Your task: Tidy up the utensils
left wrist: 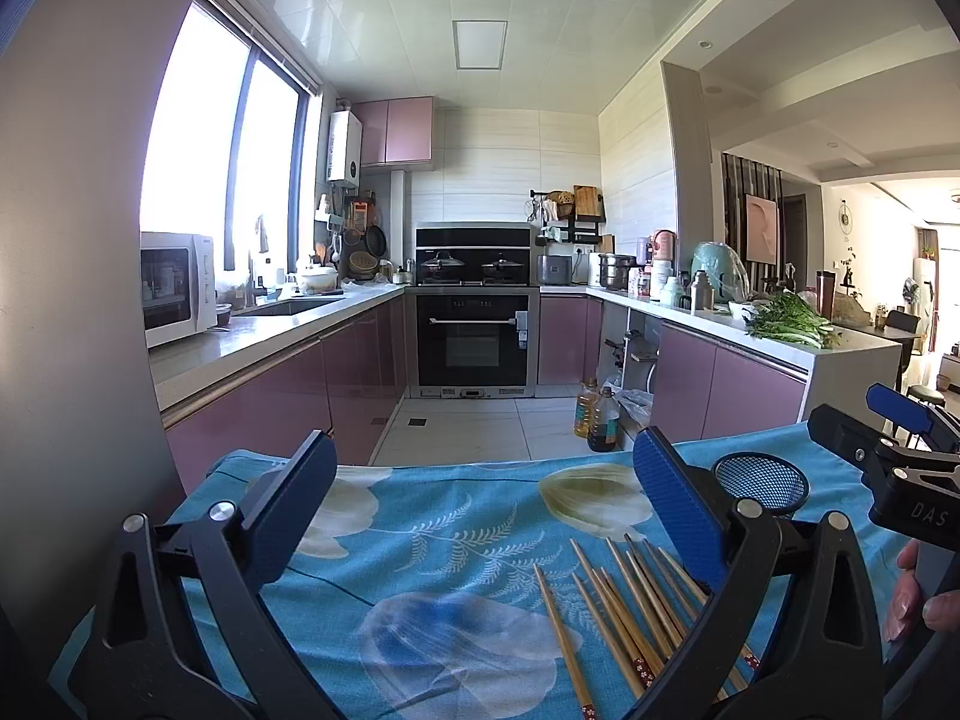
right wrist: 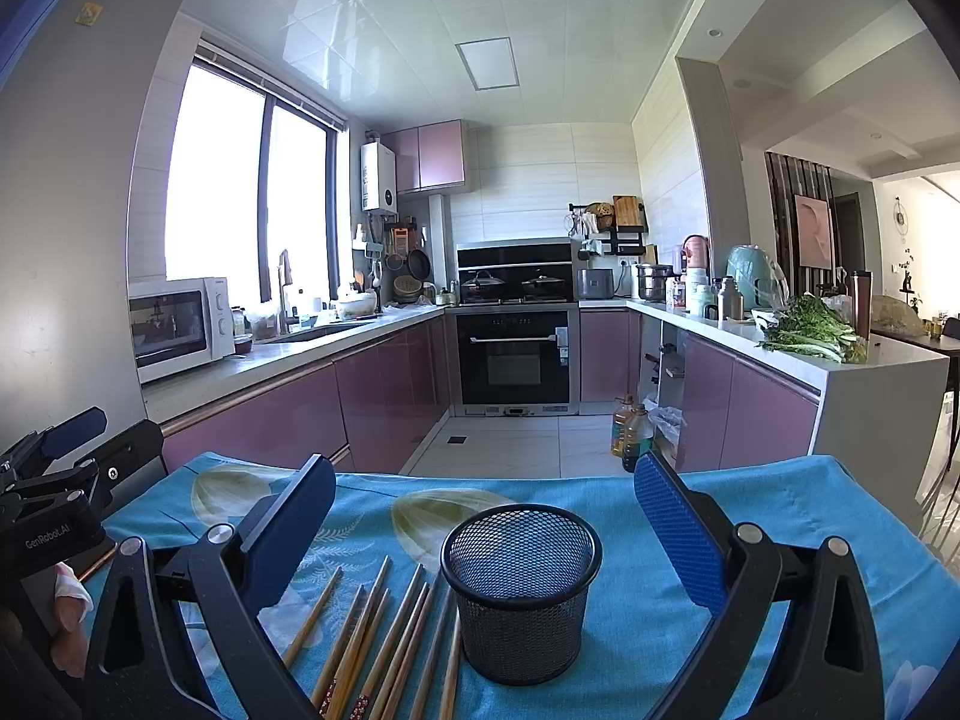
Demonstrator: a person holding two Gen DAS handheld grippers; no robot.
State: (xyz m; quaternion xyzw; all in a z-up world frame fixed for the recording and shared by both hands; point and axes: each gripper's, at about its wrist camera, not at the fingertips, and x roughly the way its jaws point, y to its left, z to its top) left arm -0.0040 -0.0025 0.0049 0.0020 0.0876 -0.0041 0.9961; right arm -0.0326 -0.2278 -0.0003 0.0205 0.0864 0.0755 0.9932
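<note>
With both grippers spread wide and empty, nothing is picked yet, so this looks like the start: left gripper (left wrist: 480, 516) hangs over the blue floral cloth (left wrist: 420, 540), right gripper (right wrist: 486, 516) frames the black mesh cup (right wrist: 521, 591). Chopsticks (right wrist: 384, 642) lie loose in a fan on the cloth just left of the cup, close to touching it. Next move likely calls for closing on a chopstick near its middle, then tipping it upright into the cup. Readable text: "GenRobot.AI" on the left tool's body, "DAS" on the right one. Farther off, microwave (right wrist: 180, 324) brand and fridge stickers too small to read
</note>
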